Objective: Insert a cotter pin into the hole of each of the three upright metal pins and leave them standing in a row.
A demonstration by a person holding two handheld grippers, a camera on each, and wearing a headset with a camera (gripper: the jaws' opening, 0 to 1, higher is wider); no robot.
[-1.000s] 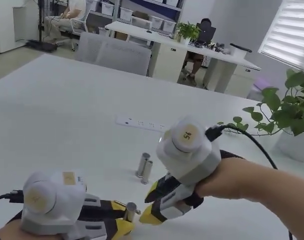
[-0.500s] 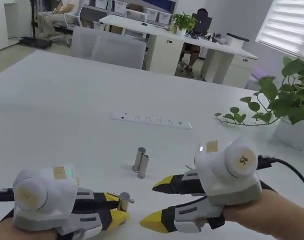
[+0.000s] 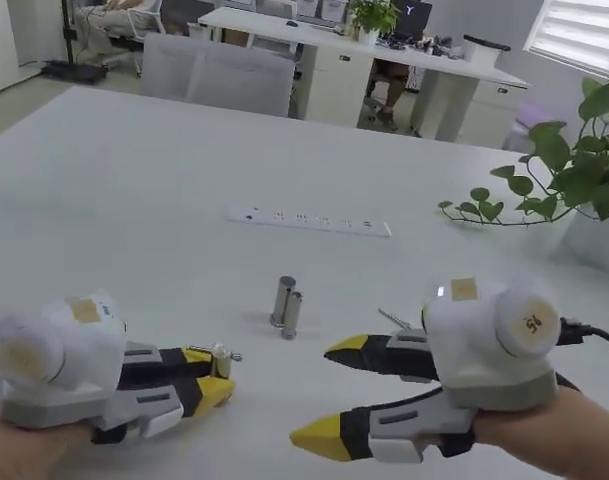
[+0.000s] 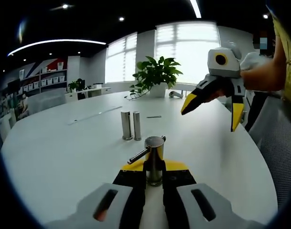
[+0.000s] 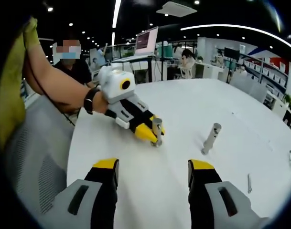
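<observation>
1. Clamping a pin [image 4: 155,145]: the left gripper [image 4: 155,172] has its jaws narrow, closed on the pin's lower part. The pin is upright at the jaw tips.
2. One cotter [image 4: 138,155] sits through the hole near that pin's top and sticks out sideways.
3. Can't tell whether the held pin's base touches the table [image 3: 134,200].
4. Empty right gripper [image 3: 329,393]: jaws wide, nothing between them. It is near the left gripper but apart from it, tips pointing toward it.
5. The other two pins [image 3: 287,306] stand upright on the table, touching or just beside each other. They are beyond both grippers and roughly between them in the head view.
6. A loose cotter [image 3: 392,320] lies flat on the table, just beyond the right gripper's upper jaw and right of the pair.
7. In the right gripper view, the held pin sits ahead-left of that gripper's jaws and the pair ahead-right.
8. Farther back is a power strip [image 3: 309,222], with a plant [image 3: 574,170] at the far right.
</observation>
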